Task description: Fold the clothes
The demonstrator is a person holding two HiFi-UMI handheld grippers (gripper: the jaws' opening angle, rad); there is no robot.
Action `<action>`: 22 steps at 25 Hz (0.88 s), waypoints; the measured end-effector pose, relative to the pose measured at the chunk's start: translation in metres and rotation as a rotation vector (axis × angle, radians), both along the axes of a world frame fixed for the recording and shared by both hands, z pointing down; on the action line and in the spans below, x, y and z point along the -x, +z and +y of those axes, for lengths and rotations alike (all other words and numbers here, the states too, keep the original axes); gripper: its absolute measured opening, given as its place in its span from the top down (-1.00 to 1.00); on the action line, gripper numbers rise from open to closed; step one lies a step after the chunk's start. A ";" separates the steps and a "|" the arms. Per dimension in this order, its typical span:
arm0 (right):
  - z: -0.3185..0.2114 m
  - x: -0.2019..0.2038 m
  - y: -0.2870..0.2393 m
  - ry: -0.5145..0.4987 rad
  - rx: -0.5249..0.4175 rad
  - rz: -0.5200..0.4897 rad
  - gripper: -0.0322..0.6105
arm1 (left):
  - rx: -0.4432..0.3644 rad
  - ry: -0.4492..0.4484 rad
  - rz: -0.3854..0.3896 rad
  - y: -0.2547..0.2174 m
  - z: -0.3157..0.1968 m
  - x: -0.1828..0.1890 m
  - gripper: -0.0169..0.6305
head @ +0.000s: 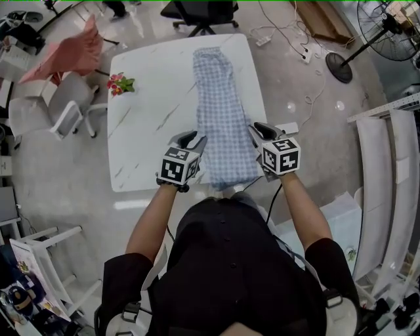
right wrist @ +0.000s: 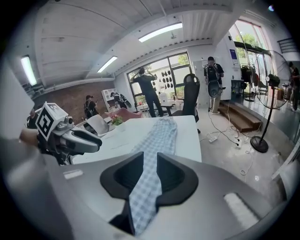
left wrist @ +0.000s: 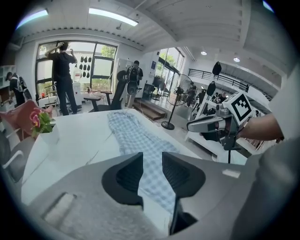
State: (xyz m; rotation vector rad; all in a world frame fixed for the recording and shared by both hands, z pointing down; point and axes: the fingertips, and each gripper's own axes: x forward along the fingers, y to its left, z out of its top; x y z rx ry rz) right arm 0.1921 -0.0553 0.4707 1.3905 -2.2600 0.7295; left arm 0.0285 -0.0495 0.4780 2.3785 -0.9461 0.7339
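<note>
Checked trousers (head: 223, 111) lie full length down the white marble table (head: 151, 111), from 6 o'clock to 12, apparently already doubled leg on leg. The crosswise folds look still to come. The right gripper (head: 261, 131) pinches the near hem. The left gripper (head: 188, 138) has its jaws apart, with cloth only showing beyond them. There are flowers (head: 120, 84) at 10 o'clock, an office chair (head: 197, 13) at 12 and a floor fan (head: 387, 33) at 2.
</note>
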 end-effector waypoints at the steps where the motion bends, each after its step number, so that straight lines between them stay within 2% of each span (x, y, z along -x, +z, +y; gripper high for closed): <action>1: -0.005 0.003 -0.002 -0.006 -0.004 0.002 0.60 | -0.004 -0.006 0.001 -0.001 -0.003 0.003 0.53; 9: -0.055 0.019 -0.004 -0.082 -0.008 0.040 0.60 | -0.017 -0.051 -0.022 0.000 -0.045 0.023 0.53; 18: -0.127 0.029 0.001 -0.130 -0.002 0.039 0.60 | 0.028 -0.112 0.051 0.006 -0.097 0.009 0.53; 22: -0.170 0.032 0.004 -0.163 -0.004 0.044 0.59 | 0.033 -0.143 0.055 0.012 -0.137 0.011 0.53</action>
